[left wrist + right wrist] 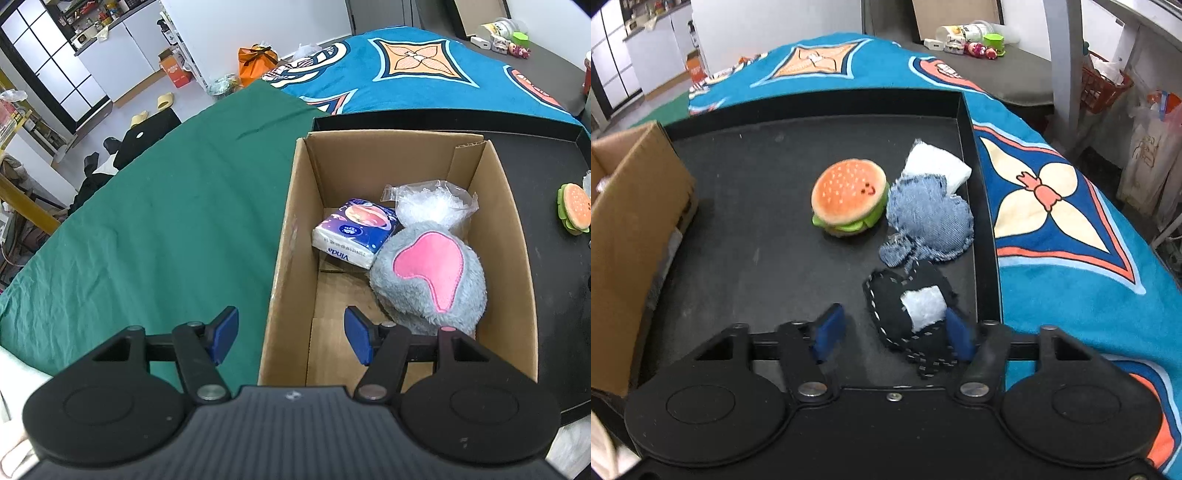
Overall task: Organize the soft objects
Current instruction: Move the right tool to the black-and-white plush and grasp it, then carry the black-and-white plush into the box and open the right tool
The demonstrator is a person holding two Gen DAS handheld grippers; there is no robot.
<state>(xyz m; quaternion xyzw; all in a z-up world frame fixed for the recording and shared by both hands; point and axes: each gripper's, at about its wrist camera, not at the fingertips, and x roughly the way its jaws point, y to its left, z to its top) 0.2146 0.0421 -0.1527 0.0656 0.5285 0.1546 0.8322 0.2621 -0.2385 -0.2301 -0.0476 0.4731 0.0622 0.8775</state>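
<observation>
While the left gripper [291,338] hangs with its blue pads spread and nothing between them, it straddles the near left wall of the cardboard box [284,236], one pad over the green cloth [159,206] outside and the other over the box floor. The near end of that floor is bare; the far half holds a grey plush with a pink patch [430,273] against the right wall, a Vinda tissue pack [354,232] beside it, and a clear plastic bag [430,203] towards the far right corner. The box sits at the left end of a black tray [820,107], whose raised rim runs along the far and right sides.

In the right wrist view the tray's middle and near left stretch lie open, from the box wall across to the toys. The right gripper [892,338] is low over the tray's near right part, its pads apart; a dark stitched fabric toy with a white patch [912,306] lies between them, against the right pad and clear of the left one. Just beyond it, touching, lies a denim fabric toy [929,218], which overlaps a white pouch [942,164] by the right rim. A burger plush [849,195] stands just left of the denim piece. A blue patterned blanket [1071,206] borders the rim closely on the right.
</observation>
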